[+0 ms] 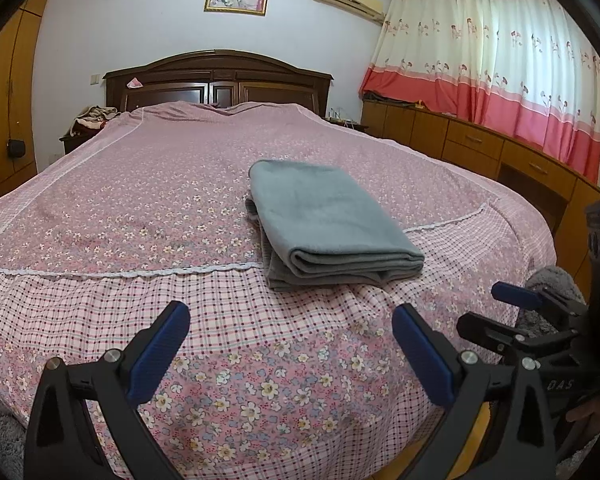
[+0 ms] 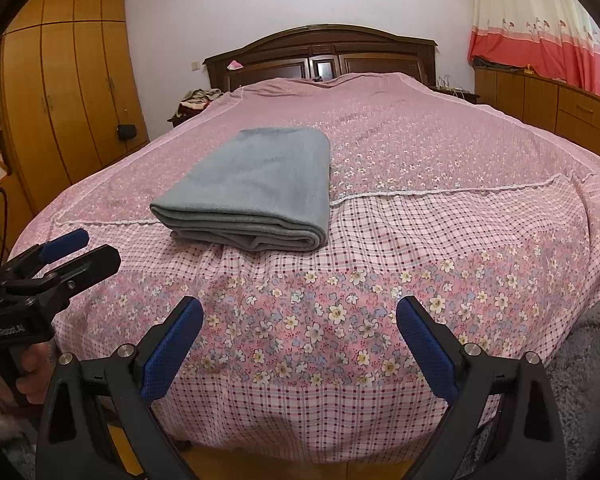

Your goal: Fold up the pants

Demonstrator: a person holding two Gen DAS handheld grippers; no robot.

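Note:
The grey pants (image 1: 324,220) lie folded into a neat rectangle on the pink floral bedspread (image 1: 140,184), near the foot of the bed; they also show in the right wrist view (image 2: 256,188). My left gripper (image 1: 292,320) is open and empty, held back from the pants over the foot edge. My right gripper (image 2: 300,316) is open and empty, also back from the pants. The right gripper shows at the right of the left wrist view (image 1: 520,304); the left gripper shows at the left of the right wrist view (image 2: 80,248).
A dark wooden headboard (image 1: 220,76) stands at the far end. A wooden wardrobe (image 2: 68,92) is on the left, low wooden cabinets (image 1: 480,144) and red-and-cream curtains (image 1: 500,60) on the right. A nightstand with clothes (image 1: 92,120) sits by the headboard.

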